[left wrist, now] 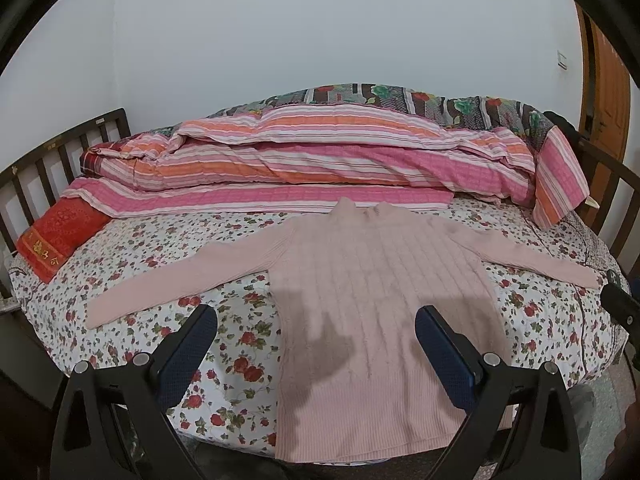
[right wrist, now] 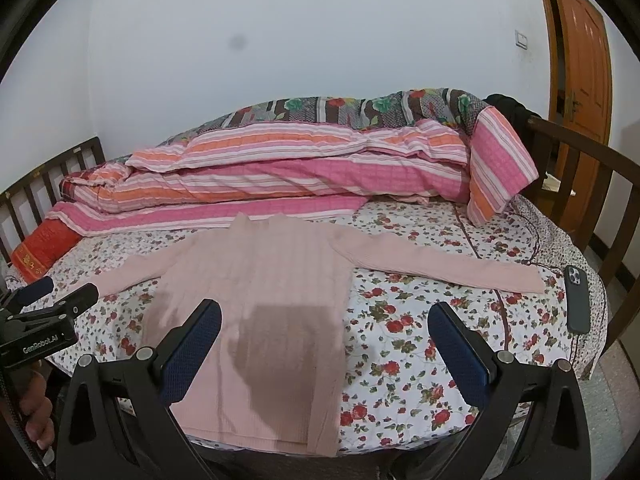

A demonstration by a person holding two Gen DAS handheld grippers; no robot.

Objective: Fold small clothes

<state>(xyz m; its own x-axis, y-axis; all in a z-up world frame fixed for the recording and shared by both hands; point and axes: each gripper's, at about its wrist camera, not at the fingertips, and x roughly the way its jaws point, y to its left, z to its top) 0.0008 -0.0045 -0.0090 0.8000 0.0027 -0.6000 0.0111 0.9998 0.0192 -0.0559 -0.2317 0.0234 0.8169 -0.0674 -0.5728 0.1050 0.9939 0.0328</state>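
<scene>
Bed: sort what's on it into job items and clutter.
For the job: sweater, spread flat with sleeves out; left gripper and right gripper, both open.

Lying about: striped quilt, red pillow, phone.

Both wrist cameras look from the bed's (left wrist: 132, 264) near edge toward its far edge, left beside right, sharing the pink sweater (left wrist: 372, 320) and quilt (right wrist: 280, 176).

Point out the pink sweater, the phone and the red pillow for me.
pink sweater (left wrist: 384, 280): left wrist view, middle of the chest.
phone (right wrist: 578, 300): right wrist view, middle of its dark back.
red pillow (left wrist: 60, 236): left wrist view, middle of its top face.
</scene>
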